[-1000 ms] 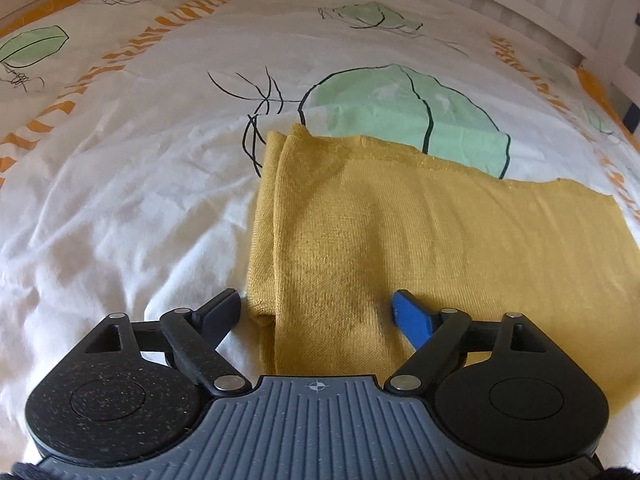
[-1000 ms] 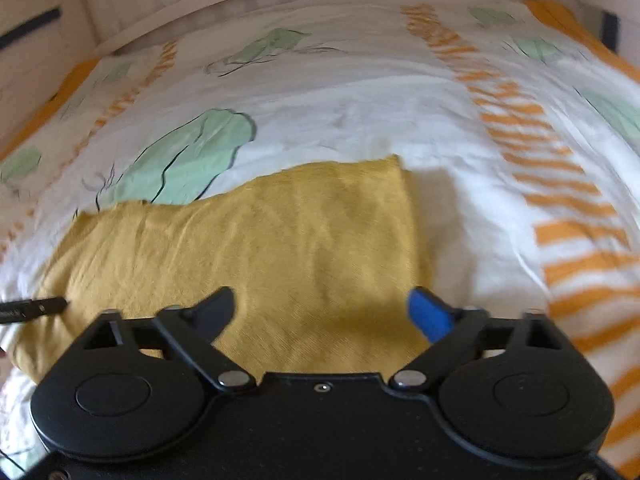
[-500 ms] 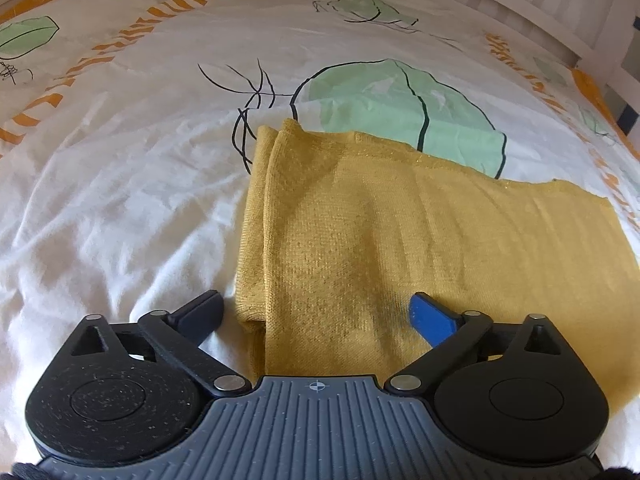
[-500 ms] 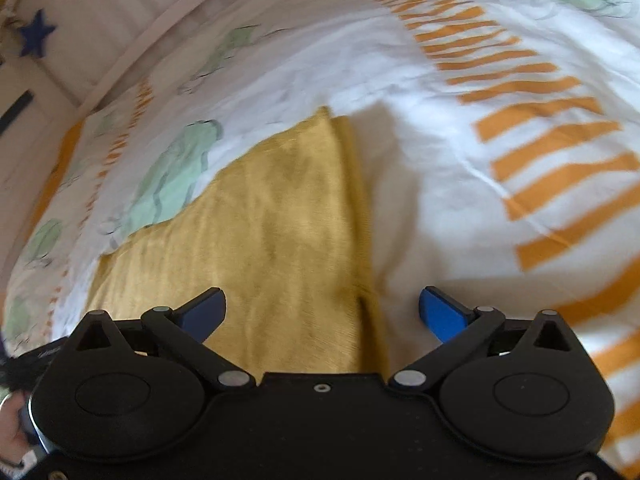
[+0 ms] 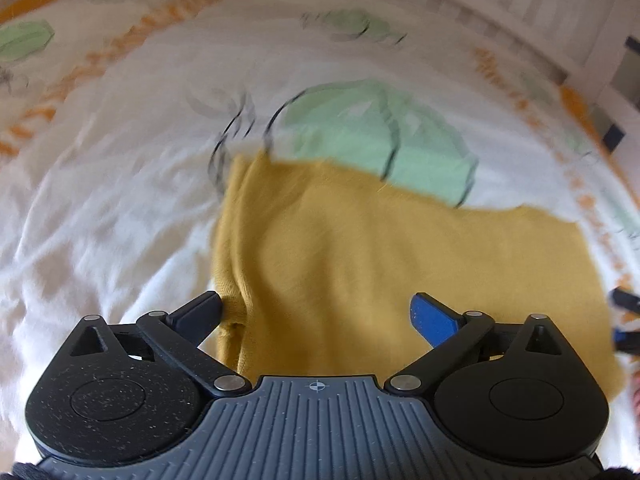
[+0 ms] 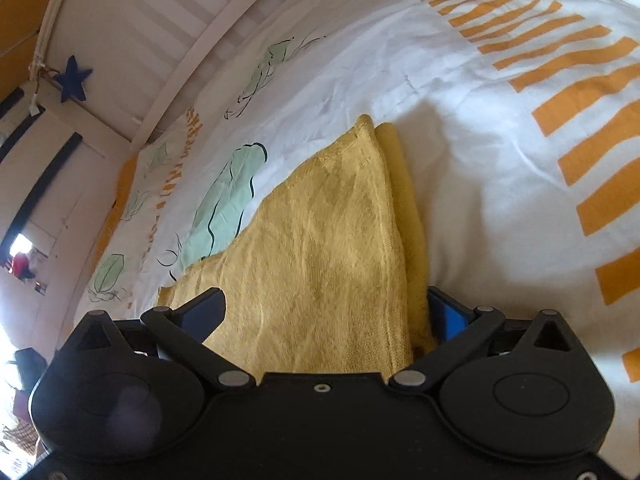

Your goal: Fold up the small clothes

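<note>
Left wrist view, blurred. Left gripper with jaws spread wide, nothing clamped between them. Left finger tip at 9 o'clock, at the folded left edge of the yellow cloth; contact not determinable. Blue pad at 3 o'clock, over the cloth. Cloth folded, flat on the printed bedsheet, spreading toward 12 and 3 o'clock, partly over a green leaf print.

Right wrist view, sharp. Right gripper open wide, nothing pinched. Yellow cloth between the fingers, doubled right edge just beside the blue pad at 3 o'clock. Dark finger at 9 o'clock over the cloth. Orange stripes toward 2 o'clock, blue star at 10 o'clock.
</note>
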### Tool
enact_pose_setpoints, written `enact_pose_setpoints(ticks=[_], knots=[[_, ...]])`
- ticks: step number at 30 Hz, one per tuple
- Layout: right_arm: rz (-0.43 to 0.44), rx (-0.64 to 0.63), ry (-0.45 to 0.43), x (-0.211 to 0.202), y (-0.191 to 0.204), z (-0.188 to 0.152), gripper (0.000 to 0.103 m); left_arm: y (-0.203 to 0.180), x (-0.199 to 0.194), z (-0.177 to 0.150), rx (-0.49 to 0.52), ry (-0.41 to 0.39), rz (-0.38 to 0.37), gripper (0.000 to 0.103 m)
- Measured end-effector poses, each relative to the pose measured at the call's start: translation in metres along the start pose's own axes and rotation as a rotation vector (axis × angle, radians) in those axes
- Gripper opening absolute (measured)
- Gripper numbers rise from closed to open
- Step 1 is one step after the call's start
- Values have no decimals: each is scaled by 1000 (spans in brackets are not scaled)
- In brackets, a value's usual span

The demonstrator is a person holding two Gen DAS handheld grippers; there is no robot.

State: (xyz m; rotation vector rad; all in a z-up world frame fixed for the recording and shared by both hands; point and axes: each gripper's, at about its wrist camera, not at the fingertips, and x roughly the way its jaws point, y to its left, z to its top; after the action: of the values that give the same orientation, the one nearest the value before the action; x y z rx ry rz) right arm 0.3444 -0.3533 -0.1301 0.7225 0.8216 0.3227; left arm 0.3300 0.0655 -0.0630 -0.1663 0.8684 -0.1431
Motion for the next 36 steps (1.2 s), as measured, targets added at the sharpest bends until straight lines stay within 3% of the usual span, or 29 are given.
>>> enact_pose_setpoints(ticks=[3,10,14,19,24,30,36], knots=[[-16,-18,10,1,4,-1,103,-26,-5,6,58,-32,-25,102],[-26,-66,40,2,6,2,103,-84,33,16,97,38,-61,101],[-7,-31,50,1,1,5,103,-102,59,9,128,94,-29,101],[-7,-14,65,2,1,10,103,-112,81,-3,208,107,51,103],[-6,33,63,6,-1,16,103,-112,83,-4,205,103,63,103],[155,73,8,7,-21,15,103,-115,85,-4,199,94,75,103],[150,-3,18,16,-11,12,103,-117,85,-1,189,96,73,103]])
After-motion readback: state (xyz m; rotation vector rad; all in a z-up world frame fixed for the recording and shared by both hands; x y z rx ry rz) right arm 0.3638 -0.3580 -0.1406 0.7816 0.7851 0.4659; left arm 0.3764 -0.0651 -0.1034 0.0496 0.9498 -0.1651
